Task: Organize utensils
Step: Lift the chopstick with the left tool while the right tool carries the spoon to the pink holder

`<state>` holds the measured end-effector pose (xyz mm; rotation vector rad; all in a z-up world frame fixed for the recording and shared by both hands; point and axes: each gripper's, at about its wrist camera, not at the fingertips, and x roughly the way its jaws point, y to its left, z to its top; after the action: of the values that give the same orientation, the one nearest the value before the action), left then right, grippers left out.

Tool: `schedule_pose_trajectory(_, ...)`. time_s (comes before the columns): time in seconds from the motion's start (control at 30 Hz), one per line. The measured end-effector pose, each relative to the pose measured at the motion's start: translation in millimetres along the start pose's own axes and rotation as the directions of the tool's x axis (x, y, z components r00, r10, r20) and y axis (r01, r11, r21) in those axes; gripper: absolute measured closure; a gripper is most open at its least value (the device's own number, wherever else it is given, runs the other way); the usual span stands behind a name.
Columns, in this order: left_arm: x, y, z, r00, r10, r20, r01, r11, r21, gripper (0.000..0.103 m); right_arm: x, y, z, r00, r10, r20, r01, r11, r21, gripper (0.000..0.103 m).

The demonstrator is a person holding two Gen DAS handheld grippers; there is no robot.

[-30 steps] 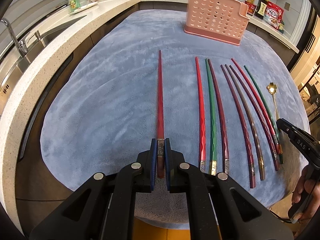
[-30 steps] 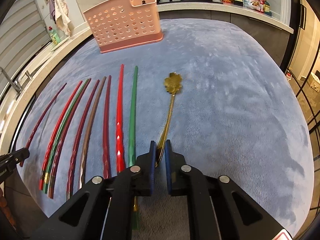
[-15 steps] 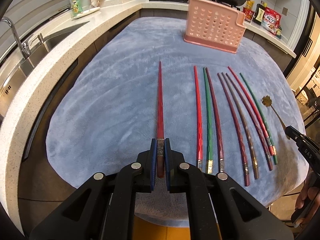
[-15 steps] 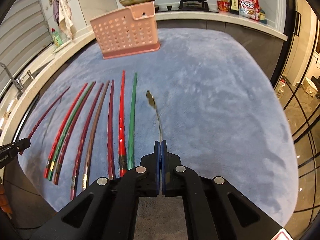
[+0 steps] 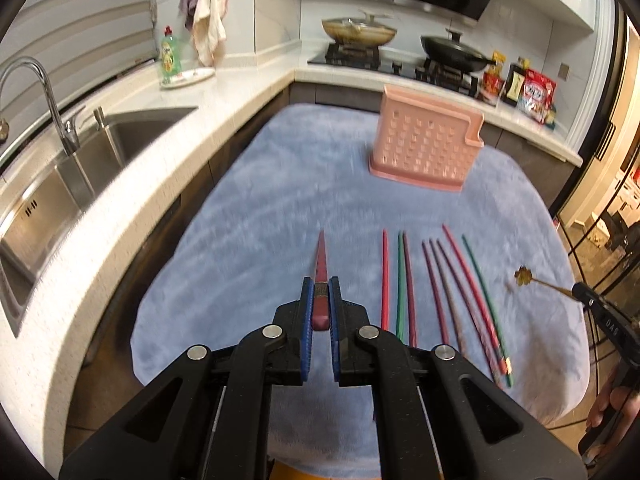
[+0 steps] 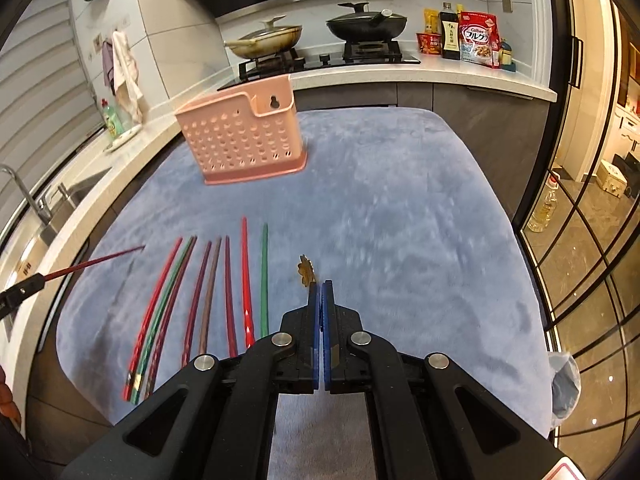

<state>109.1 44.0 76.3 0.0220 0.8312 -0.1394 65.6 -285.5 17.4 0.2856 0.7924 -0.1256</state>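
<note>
My left gripper (image 5: 321, 286) is shut on the handle end of a red chopstick (image 5: 321, 264), which sticks out forward above the blue mat (image 5: 256, 208). My right gripper (image 6: 322, 286) is shut on the thin handle of a gold flower-bowl spoon (image 6: 305, 271), also lifted off the mat. In the left wrist view the gold spoon (image 5: 524, 276) and right gripper (image 5: 580, 294) show at the right edge. Several red, green and brown chopsticks (image 6: 224, 292) lie side by side on the mat. The pink perforated holder (image 6: 240, 140) stands upright at the back of the mat.
A steel sink (image 5: 80, 152) with a tap is set in the white counter on the left. Two pans (image 6: 364, 24) sit on the stove behind the holder. Food packets (image 6: 478, 38) stand at the back right. Glass doors (image 6: 580, 240) close off the right side.
Both grippers have risen from the mat, each carrying its utensil up. The right jaws closed on the spoon handle; the red chopstick and spoon now hang clear of the mat.
</note>
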Motion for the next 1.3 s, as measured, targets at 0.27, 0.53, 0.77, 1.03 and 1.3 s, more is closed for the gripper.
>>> schedule_pose_trajectory(0.27, -8, 0, 39, 0.998, 0.000, 0.068, 0.000, 1.000, 0.002, 0.096, -6, 4, 26, 0.999, 0.008, 0.033, -0.007, 1.000, -0.014, 0.102)
schedule_pose_trajectory(0.53, -8, -2, 82, 0.990, 0.024, 0.137, -0.025, 1.000, 0.002, 0.096, -5, 10, 56, 0.997, 0.052, 0.050, -0.051, 0.999, -0.018, 0.102)
schedule_pose_trajectory(0.77, -17, -12, 128, 0.977, 0.011, 0.213, -0.014, 1.000, 0.014, 0.096, -1, 18, 97, 0.994, 0.083, 0.075, -0.081, 0.996, -0.029, 0.102)
schedule_pose_trajectory(1.03, -29, -36, 198, 0.946, -0.020, 0.325, 0.015, 1.000, 0.017, 0.096, 20, 25, 163, 0.990, 0.098, 0.097, -0.095, 0.995, -0.031, 0.102)
schedule_pose_trajectory(1.3, -13, -66, 255, 0.923, -0.088, 0.373, 0.088, 0.996, 0.019, 0.096, 65, 36, 209, 0.995, 0.095, 0.043, -0.093, 0.994, -0.056, 0.102)
